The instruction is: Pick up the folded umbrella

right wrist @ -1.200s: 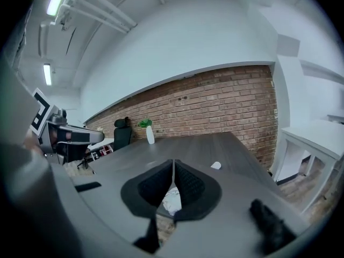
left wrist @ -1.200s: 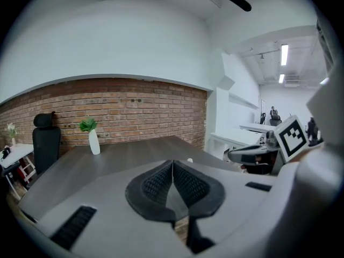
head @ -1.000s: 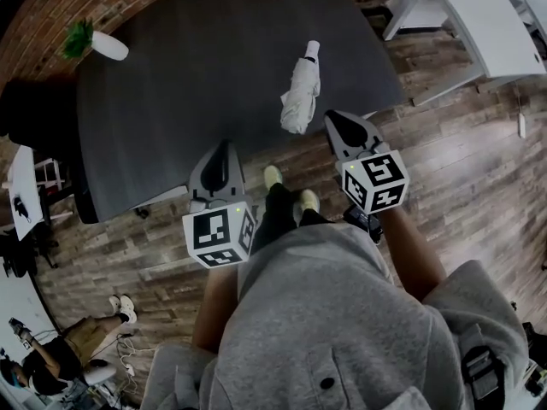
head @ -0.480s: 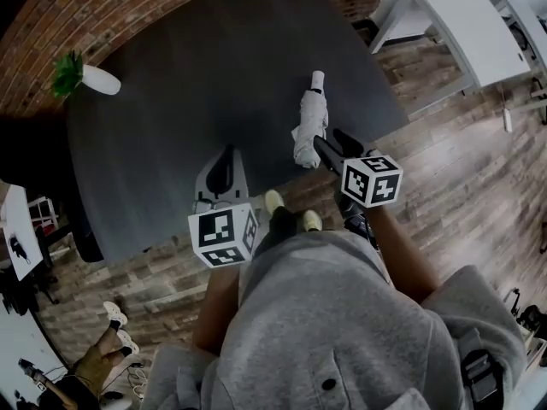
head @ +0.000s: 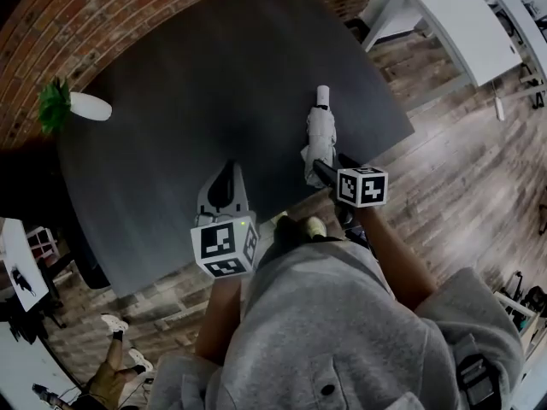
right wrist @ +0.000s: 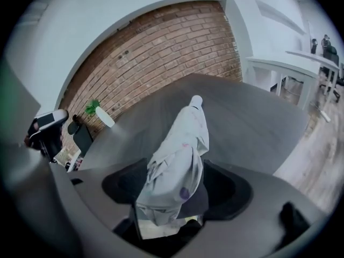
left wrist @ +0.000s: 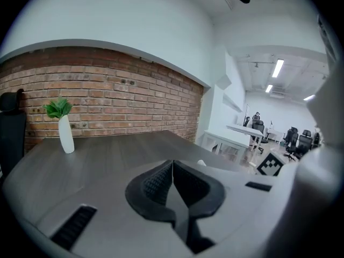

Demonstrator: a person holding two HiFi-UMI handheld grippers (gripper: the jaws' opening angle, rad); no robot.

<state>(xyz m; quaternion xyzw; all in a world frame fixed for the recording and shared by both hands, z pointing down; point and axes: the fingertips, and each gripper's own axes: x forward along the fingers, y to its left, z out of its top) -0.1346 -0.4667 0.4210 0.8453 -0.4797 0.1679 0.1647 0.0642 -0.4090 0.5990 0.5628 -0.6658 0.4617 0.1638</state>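
**Status, grippers and workpiece**

1. Workpiece: folded umbrella [head: 320, 135], pale fabric, loosely bunched. It lies on the dark tabletop [head: 188, 101] near the front R edge. Long axis runs away from the person. The rounded end cap points to the far side and the bunched near end faces the person.

2. R gripper [head: 323, 169]: angled down over the table edge, w/ marker cube [head: 361, 186] behind the jaws. Jaws have just been opening and now stand spread wide. The near end of the umbrella sits btwn them. In the R gripper view the fabric fills most of the gap, w/ one dark pad [right wrist: 228, 190] to each side. Neither pad visibly squeezes the fabric. The umbrella rests on the table, not lifted.

3. L gripper [head: 224, 173]: held over the tabletop, well apart from the umbrella, to its left in the head view. Its marker cube [head: 225, 248] is nearest the person. In the L gripper view the fingers [left wrist: 158, 181] are pressed together, tips meeting in one line, w/ nothing btwn them.

4. Surroundings: white vase [head: 90, 106] w/ green plant [head: 51, 105] at the far L corner of the table, by the brick wall [head: 85, 15]. White desk [head: 461, 24] stands beyond the R edge on wood-plank floor [head: 479, 169]. The person wears a grey top [head: 333, 331]
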